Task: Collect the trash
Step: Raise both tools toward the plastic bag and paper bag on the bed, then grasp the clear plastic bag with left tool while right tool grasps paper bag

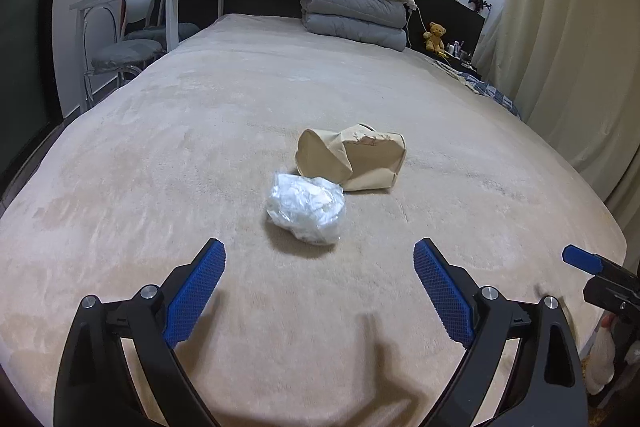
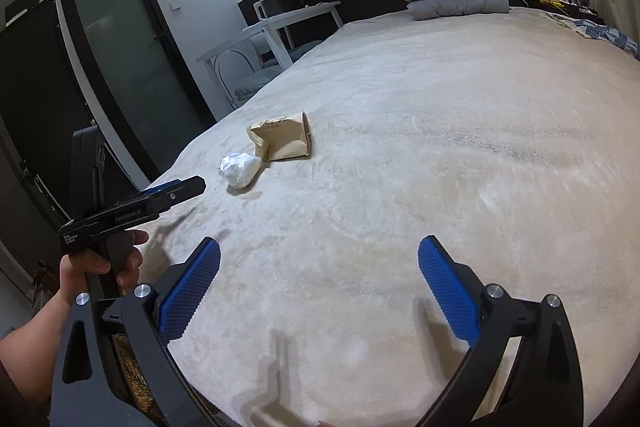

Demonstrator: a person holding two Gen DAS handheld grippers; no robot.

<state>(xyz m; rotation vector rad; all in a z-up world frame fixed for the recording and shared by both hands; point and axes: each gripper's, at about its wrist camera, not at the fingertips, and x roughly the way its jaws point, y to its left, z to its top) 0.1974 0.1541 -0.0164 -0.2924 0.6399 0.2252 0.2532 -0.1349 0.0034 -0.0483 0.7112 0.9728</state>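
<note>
A crumpled clear plastic wad [image 1: 306, 213] lies on the beige bed cover, and a torn brown paper bag [image 1: 352, 159] lies right behind it, touching it. My left gripper [image 1: 319, 251] is open just short of the wad, with nothing between its blue pads. In the right wrist view the plastic wad [image 2: 239, 169] and the paper bag [image 2: 284, 143] lie far ahead to the left. My right gripper [image 2: 319, 249] is open over bare bed cover. The left gripper's fingertip [image 2: 194, 185] shows there too, held by a hand [image 2: 100, 263].
The bed [image 1: 200, 131] fills both views. Folded grey quilts with a pillow [image 1: 356, 11] and a teddy bear [image 1: 435, 35] sit at the headboard. A white desk with chairs [image 1: 132, 27] stands left of the bed, curtains [image 1: 568, 27] hang on the right, and a dark door [image 2: 120, 51] stands left.
</note>
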